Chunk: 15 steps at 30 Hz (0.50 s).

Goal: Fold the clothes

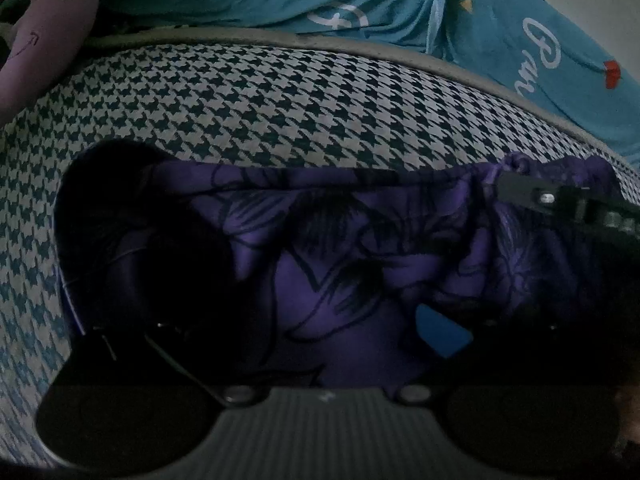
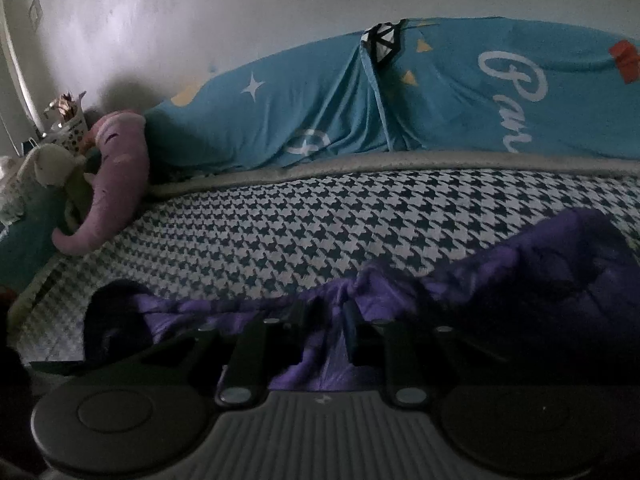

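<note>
A purple garment (image 1: 360, 248) with a dark floral print lies rumpled on the houndstooth bed cover (image 1: 280, 100). My left gripper (image 1: 320, 264) points down over it. Its dark fingers stand wide apart, a blue pad (image 1: 440, 332) showing on the right one, and the cloth spreads beneath the gap. My right gripper (image 1: 504, 180) reaches in from the right and pinches the garment's far edge, which bunches at its tip. In the right wrist view the fingers of the right gripper (image 2: 326, 312) sit close together with the purple garment (image 2: 540, 264) gathered between them and raised at that spot.
A teal blanket (image 2: 440, 100) with white lettering is heaped along the far side of the bed cover (image 2: 280, 232), against a pale wall. A lilac plush toy (image 2: 116, 176) and other soft things lie at the far left. Bare houndstooth cover stretches beyond the garment.
</note>
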Each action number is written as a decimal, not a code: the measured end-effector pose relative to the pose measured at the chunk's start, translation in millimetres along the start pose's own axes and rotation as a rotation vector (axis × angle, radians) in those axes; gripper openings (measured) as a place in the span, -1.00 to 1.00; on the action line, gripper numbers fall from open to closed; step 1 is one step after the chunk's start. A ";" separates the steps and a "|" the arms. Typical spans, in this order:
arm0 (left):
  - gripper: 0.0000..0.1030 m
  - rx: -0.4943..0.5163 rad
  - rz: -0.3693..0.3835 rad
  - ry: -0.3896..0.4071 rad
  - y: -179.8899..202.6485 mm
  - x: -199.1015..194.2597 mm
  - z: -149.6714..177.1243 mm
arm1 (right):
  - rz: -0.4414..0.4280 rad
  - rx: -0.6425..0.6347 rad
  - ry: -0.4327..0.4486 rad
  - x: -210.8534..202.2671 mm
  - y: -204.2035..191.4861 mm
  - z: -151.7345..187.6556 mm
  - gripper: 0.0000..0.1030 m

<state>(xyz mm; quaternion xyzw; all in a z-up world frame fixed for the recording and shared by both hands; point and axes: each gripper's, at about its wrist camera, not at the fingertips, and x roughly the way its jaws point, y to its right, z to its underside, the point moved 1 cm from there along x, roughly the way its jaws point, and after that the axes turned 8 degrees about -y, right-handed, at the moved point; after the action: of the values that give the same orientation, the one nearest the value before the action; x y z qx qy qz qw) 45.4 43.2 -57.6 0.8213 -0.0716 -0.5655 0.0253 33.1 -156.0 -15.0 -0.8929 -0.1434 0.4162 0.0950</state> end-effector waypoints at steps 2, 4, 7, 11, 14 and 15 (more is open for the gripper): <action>1.00 0.013 -0.006 0.003 1.4 -0.1 1.9 | -0.002 0.008 -0.021 -6.3 -0.8 4.5 -0.61; 1.00 0.019 -0.009 0.008 1.9 -0.1 3.2 | -0.002 0.001 -0.042 -11.2 -3.5 10.5 -0.61; 1.00 0.027 -0.014 0.013 3.0 -0.8 5.7 | 0.000 -0.026 -0.066 -19.9 -7.9 21.9 -0.61; 1.00 0.035 -0.018 0.020 3.9 -0.7 8.6 | -0.003 -0.049 -0.092 -31.3 -9.5 39.2 -0.61; 1.00 0.037 -0.026 0.022 5.4 -0.1 8.8 | -0.013 -0.049 -0.112 -35.8 -7.9 49.5 -0.61; 1.00 0.038 -0.030 0.023 6.2 0.2 8.9 | -0.017 -0.048 -0.118 -36.9 -7.3 53.1 -0.61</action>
<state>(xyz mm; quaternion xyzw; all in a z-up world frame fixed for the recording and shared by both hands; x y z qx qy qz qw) 36.6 37.4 -60.2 0.8289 -0.0695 -0.5551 0.0021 -31.7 -158.8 -20.2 -0.8676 -0.1662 0.4637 0.0683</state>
